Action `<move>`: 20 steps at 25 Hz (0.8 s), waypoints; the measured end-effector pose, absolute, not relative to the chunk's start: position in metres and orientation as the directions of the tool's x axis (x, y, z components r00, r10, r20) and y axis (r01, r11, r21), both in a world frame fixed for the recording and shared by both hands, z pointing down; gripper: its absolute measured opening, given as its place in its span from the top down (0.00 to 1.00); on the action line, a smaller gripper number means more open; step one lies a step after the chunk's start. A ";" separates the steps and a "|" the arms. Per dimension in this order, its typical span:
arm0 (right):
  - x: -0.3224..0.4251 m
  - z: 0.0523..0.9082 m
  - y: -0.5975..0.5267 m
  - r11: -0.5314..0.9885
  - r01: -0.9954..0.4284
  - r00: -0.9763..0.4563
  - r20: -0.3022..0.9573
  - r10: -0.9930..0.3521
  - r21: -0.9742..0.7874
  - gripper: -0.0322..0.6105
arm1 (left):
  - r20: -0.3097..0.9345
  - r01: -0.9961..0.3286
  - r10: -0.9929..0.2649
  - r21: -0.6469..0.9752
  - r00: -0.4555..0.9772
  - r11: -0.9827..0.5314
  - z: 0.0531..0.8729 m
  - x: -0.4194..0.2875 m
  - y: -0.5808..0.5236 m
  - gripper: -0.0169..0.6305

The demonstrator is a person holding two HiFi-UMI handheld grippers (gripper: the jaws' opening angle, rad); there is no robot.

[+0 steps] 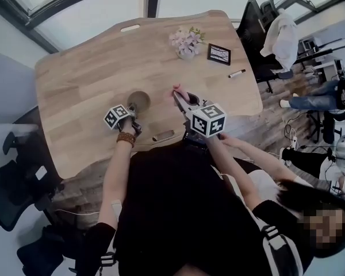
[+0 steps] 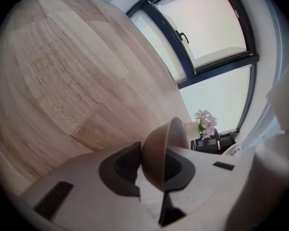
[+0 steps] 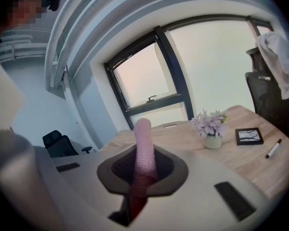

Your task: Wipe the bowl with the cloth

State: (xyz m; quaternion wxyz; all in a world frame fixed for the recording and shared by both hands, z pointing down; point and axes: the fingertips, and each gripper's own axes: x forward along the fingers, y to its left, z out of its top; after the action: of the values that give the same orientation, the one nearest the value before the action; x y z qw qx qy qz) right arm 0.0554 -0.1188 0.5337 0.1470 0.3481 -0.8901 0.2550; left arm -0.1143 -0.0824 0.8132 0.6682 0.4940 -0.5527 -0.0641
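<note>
A pale wooden table (image 1: 86,85) with a wavy outline is filling the middle of the room. Big windows (image 3: 149,78) are standing beyond its far edge and office chairs (image 1: 259,22) are crowding its right side. The person is standing at the near edge, and both grippers are reaching in just over it, well short of the table's middle.

The left gripper (image 1: 133,110) is pinching the wall of a brown bowl (image 1: 140,101). One jaw is sitting inside the rim and the other outside, only narrowly apart, and in that gripper's own view the bowl is tipping on edge between them. Whether the bowl is touching the wood I cannot tell. Ahead of this gripper and out to its left, open tabletop is stretching to the table's edge.

The right gripper (image 1: 181,98) is hanging to the right of the left gripper and its bowl, apart from both. Its jaws are squeezing together on a pink knitted cloth (image 1: 177,89), whose rolled end is sticking out past the tips.

Far ahead of that gripper and to its right, a vase of pink flowers (image 3: 211,131), a black picture frame (image 3: 249,136) and a marker pen (image 3: 272,149) are sitting near the far right edge. Behind and between the two grippers, a dark flat slab (image 1: 163,135) is lying right by the near edge.
</note>
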 end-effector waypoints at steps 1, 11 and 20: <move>0.056 0.533 -0.119 0.629 -0.694 -0.715 0.437 -0.546 -0.351 0.93 | 0.675 -0.463 -0.631 0.731 0.383 0.501 0.815 -0.112 -0.081 0.88; 0.059 0.523 -0.127 0.638 -0.690 -0.720 0.411 -0.559 -0.342 0.93 | 0.621 -0.519 -0.637 0.768 0.457 0.376 0.799 -0.111 -0.078 0.63; 0.013 0.497 -0.140 0.711 -0.636 -0.769 0.323 -0.552 -0.299 0.93 | 0.627 -0.847 -0.707 0.526 0.326 0.076 0.711 -0.151 -0.089 0.57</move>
State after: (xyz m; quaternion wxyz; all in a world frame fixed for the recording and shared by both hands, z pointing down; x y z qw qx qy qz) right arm 0.0128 -0.1404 0.4968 0.1054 0.3234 -0.9189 0.1998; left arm -0.1512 -0.0893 0.7113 0.4552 0.6753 -0.5752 0.0767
